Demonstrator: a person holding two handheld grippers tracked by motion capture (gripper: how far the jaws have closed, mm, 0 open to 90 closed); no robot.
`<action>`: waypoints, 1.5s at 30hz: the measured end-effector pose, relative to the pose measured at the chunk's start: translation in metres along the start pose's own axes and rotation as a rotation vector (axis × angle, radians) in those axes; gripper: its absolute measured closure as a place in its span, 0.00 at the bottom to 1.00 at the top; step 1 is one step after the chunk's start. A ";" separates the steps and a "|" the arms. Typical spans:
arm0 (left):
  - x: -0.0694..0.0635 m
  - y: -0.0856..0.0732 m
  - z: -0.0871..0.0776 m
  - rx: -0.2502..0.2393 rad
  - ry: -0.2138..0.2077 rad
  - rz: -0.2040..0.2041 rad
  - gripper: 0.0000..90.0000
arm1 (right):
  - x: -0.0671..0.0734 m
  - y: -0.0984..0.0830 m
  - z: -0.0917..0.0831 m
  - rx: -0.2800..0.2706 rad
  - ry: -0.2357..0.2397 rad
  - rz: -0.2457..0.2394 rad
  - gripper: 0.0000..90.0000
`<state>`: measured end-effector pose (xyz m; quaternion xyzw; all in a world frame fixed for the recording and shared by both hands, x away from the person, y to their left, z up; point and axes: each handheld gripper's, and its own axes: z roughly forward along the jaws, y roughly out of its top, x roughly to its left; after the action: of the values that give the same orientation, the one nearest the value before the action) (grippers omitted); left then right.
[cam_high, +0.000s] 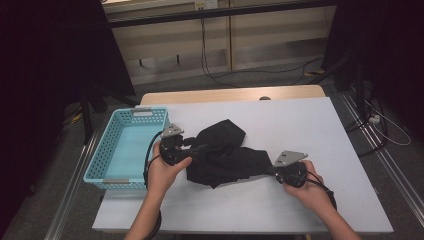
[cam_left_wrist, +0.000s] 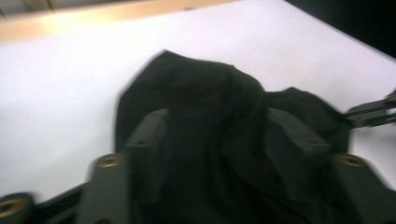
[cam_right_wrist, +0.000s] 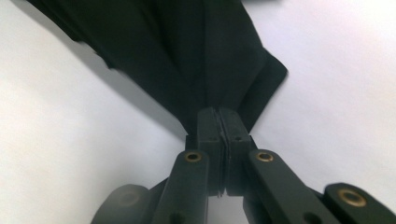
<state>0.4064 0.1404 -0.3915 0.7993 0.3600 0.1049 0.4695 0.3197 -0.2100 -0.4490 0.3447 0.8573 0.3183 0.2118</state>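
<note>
White tabletop carried black cloth stretched left to right. Right gripper had its fingers clamped on the cloth's right corner; left gripper fingers stood apart over the bunched left end.

Both forearms come in from the near edge. The left hand-held gripper points to the right, its jaws standing apart. The right hand-held gripper points to the left, low over the worktop, its jaws pressed together.
</note>
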 end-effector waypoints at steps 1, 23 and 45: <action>-0.001 0.001 0.000 -0.003 0.007 0.019 0.44 | 0.000 0.000 0.000 0.000 0.000 0.000 0.99; -0.009 -0.014 0.053 0.071 0.002 0.032 0.32 | -0.024 0.008 -0.007 -0.134 -0.078 0.133 0.48; -0.003 -0.011 0.026 0.151 -0.051 -0.070 1.00 | -0.033 0.007 -0.006 -0.122 -0.017 0.198 0.99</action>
<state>0.4121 0.1239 -0.4141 0.8218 0.3827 0.0404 0.4202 0.3417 -0.2317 -0.4351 0.4167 0.7963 0.3864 0.2073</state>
